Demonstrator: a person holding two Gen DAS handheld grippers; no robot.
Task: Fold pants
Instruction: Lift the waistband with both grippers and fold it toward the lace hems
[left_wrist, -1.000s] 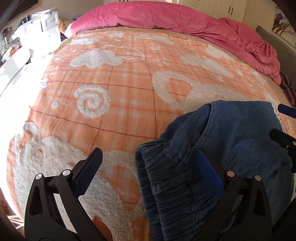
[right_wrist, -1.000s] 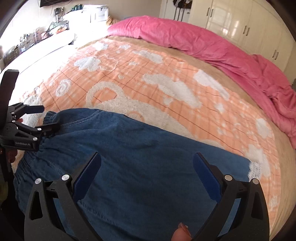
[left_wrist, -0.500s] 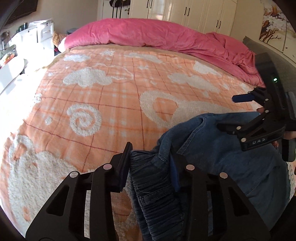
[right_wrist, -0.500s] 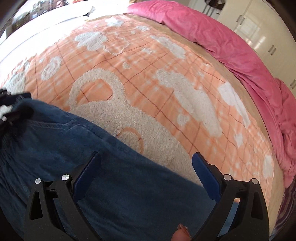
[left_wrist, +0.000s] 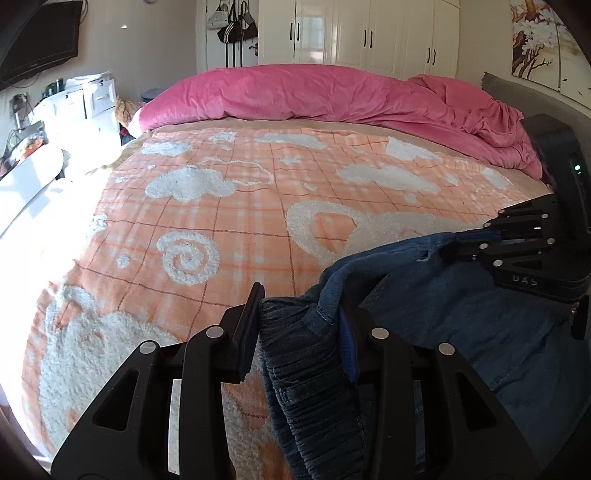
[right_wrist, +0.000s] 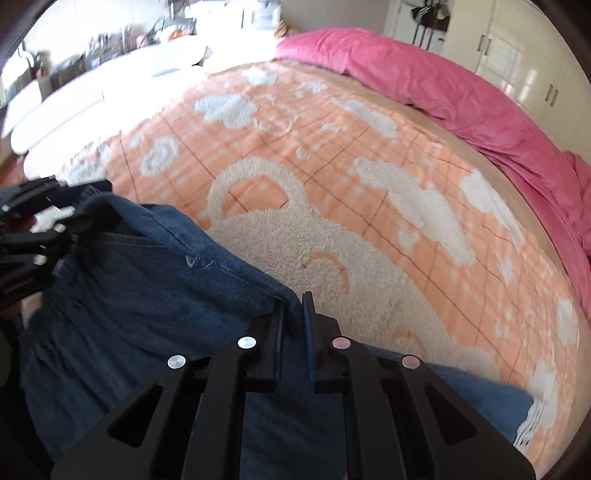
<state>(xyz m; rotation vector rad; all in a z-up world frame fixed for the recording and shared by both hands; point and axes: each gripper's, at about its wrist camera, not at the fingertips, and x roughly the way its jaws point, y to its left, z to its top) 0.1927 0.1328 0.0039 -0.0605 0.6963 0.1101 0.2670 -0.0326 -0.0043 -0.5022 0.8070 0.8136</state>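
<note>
left claw (left_wrist: 301, 332) – clamped on gathered waistband, bottom centre | right claw (right_wrist: 293, 332) – pinched shut on denim pants (right_wrist: 129, 314) edge, bottom centre | pants' long axis runs left–right across the bed (left_wrist: 221, 221)

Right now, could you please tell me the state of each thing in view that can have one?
Left gripper: shut on the pants' gathered waistband.
Right gripper: shut on the pants' far edge.
Pants: lying on the bed, pinched up in two places.
Pink duvet: bunched at the bed's far end.
Wardrobe doors: closed.
</note>
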